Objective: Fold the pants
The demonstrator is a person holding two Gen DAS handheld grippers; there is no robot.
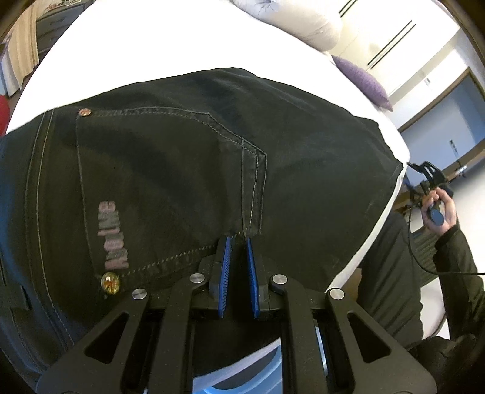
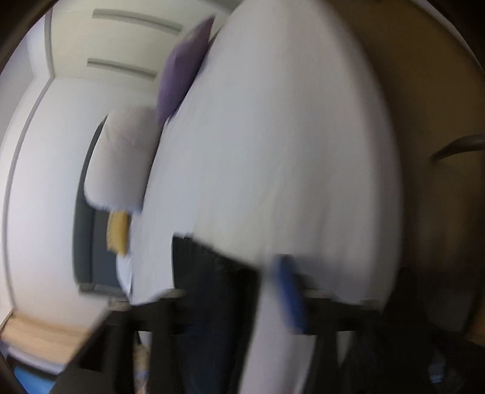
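Note:
Black jeans (image 1: pixel 182 169) lie folded on a white bed (image 1: pixel 182 36), back pocket with a pink logo facing up. My left gripper (image 1: pixel 238 239) hovers at the near edge of the jeans, its blue pads a narrow gap apart with nothing between them. My right gripper is seen in the left wrist view (image 1: pixel 430 178), held in a hand off the bed's right side. The right wrist view is motion-blurred: it shows the bed (image 2: pixel 288 136), a dark corner of the jeans (image 2: pixel 212 272) and one blue finger pad (image 2: pixel 291 294).
A white pillow (image 1: pixel 303 21) and a purple cushion (image 1: pixel 363 81) lie at the far end of the bed. A yellow cushion (image 2: pixel 118 230) shows in the right wrist view. The person's dark sleeve (image 1: pixel 454 272) and a cable hang at the right.

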